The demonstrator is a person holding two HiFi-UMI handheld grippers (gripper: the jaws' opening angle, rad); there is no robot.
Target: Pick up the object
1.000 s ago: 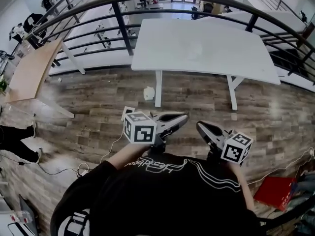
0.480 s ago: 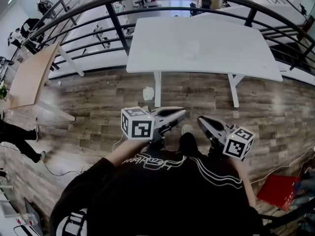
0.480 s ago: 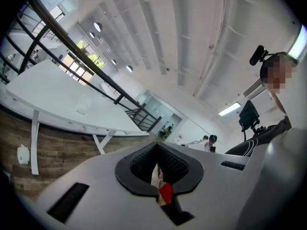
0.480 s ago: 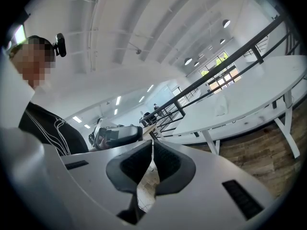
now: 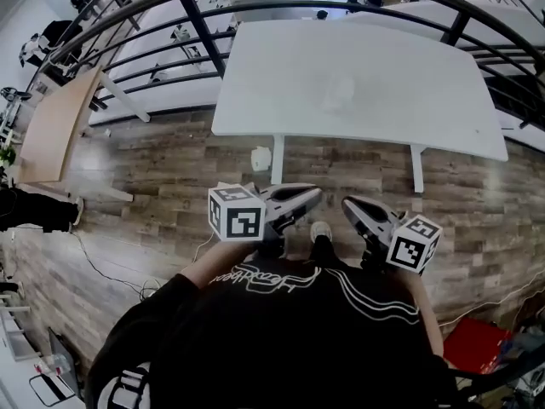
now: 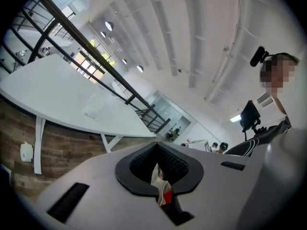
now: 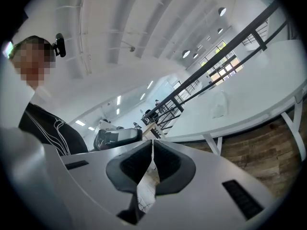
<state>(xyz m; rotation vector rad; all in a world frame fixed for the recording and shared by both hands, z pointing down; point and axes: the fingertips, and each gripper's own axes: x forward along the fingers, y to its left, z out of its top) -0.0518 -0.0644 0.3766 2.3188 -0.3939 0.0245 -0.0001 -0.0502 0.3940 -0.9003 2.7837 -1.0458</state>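
**Grippers shut, object out of reach on table**

Both grippers sit at the person's waist, at 6 o'clock in the head view. The left gripper (image 5: pixel 317 196) has its jaws together. A pale and red sliver shows in the slit, too small to identify. The right gripper (image 5: pixel 347 204) is closed to a thin slit with nothing between its jaws.

The object (image 5: pixel 338 92), a pale, see-through crumpled lump, lies on the white table (image 5: pixel 426 109) at 12 o'clock, well apart from both grippers.

The step in hand looks like the approach. It would go best by getting close to the table edge, opening one gripper before lowering it, and closing over the lump's middle, since it looks soft and light.

No container shows on the table. The object may be a bag, but I cannot tell what it holds.
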